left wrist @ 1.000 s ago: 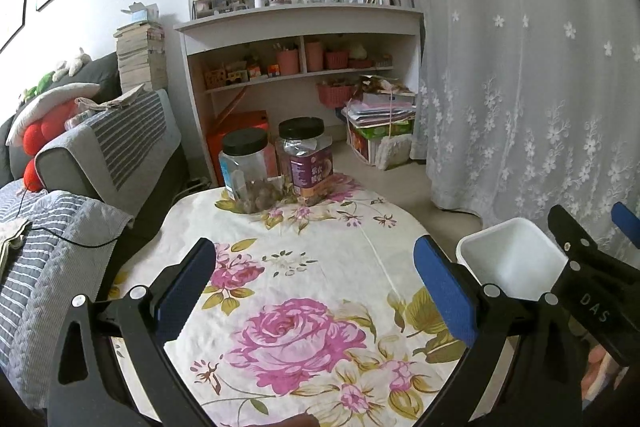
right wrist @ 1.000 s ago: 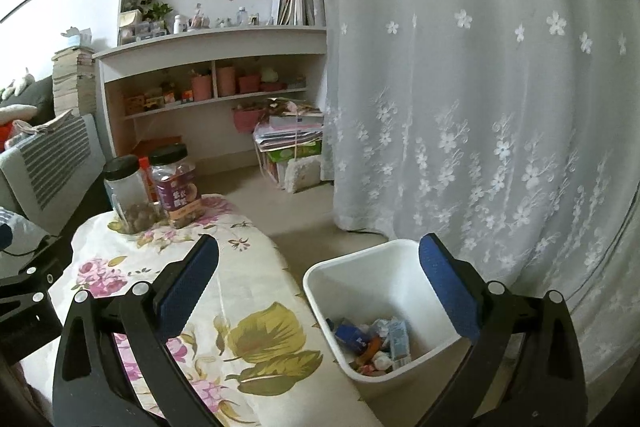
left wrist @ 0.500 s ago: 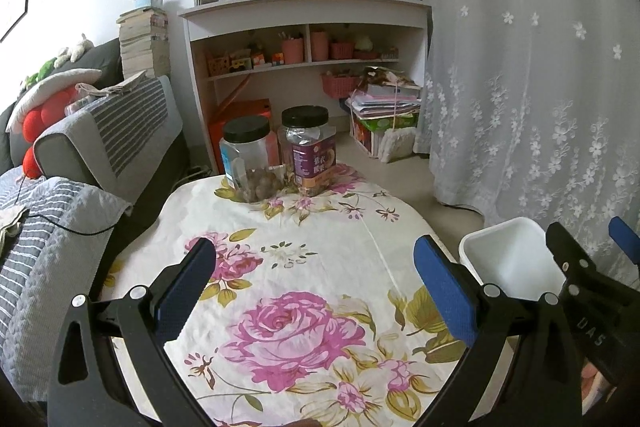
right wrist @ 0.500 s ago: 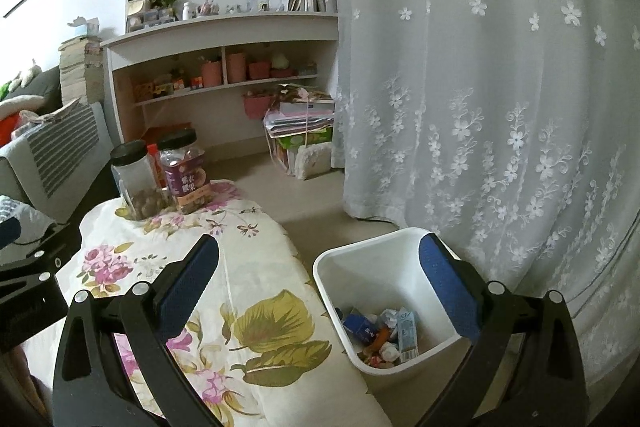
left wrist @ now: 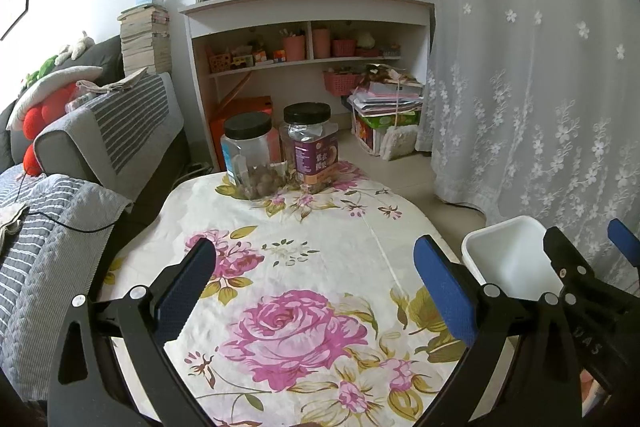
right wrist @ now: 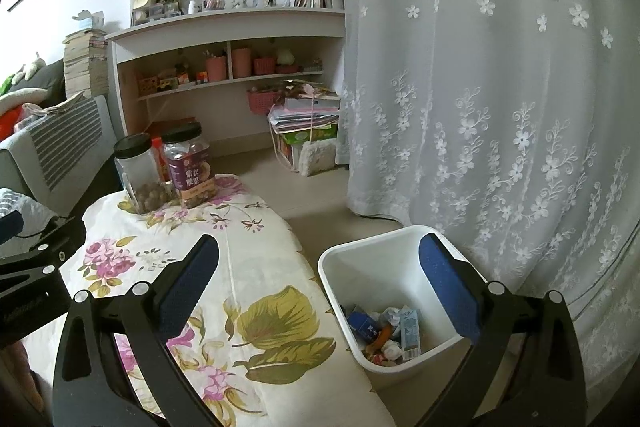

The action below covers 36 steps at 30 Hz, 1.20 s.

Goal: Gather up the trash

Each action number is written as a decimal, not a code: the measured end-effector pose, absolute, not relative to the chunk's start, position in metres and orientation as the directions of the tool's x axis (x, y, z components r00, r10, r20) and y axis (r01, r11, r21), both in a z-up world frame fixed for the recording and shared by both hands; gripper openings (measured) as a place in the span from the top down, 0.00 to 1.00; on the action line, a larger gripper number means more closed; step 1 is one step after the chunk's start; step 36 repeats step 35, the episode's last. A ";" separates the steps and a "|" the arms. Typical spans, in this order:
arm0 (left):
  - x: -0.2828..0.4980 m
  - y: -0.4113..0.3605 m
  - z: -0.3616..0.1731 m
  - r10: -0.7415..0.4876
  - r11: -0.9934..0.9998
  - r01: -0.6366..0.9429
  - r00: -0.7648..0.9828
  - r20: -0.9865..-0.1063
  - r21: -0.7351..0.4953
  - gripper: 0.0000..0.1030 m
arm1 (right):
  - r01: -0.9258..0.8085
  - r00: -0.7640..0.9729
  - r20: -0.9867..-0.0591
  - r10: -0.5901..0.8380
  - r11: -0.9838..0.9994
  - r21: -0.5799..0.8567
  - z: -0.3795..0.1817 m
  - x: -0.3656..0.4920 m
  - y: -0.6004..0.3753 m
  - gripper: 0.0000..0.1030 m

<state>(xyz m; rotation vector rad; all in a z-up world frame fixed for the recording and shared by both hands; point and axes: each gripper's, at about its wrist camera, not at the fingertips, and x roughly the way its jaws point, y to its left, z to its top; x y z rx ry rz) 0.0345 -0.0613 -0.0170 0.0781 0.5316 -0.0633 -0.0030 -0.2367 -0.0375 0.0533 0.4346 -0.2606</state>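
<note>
A white trash bin stands on the floor right of the table; it holds trash: crumpled paper, small cartons and wrappers. The bin also shows in the left wrist view. My left gripper is open and empty above the floral tablecloth. My right gripper is open and empty, above the table's right edge and the bin's left rim. I see no loose trash on the cloth in either view.
Two black-lidded jars, one clear and one with a purple label, stand at the table's far edge. A grey sofa lies left, a bookshelf behind, a white lace curtain right.
Both grippers have risen and pulled back a little, so the table and bin sit lower in view. Both stay open and empty.
</note>
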 end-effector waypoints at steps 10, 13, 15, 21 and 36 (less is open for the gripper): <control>0.034 -0.063 -0.022 -0.058 0.992 0.105 0.858 -0.510 0.063 0.07 | 0.256 0.873 -0.432 -0.228 0.967 0.007 -0.039 -0.002 -0.237 0.07; 0.034 -0.065 -0.024 -0.065 0.992 0.113 0.857 -0.512 0.062 0.08 | 0.257 0.870 -0.435 -0.230 0.966 0.004 -0.040 -0.002 -0.237 0.07; 0.034 -0.065 -0.024 -0.069 0.991 0.117 0.857 -0.511 0.063 0.08 | 0.261 0.867 -0.440 -0.233 0.965 0.002 -0.040 -0.001 -0.236 0.07; 0.034 -0.065 -0.023 -0.068 0.992 0.115 0.857 -0.510 0.061 0.09 | 0.264 0.866 -0.441 -0.235 0.965 0.005 -0.040 -0.001 -0.236 0.07; 0.037 -0.061 -0.022 -0.066 0.997 0.083 0.844 -0.532 0.008 0.08 | 0.267 0.864 -0.444 -0.236 0.964 0.006 -0.040 -0.001 -0.237 0.07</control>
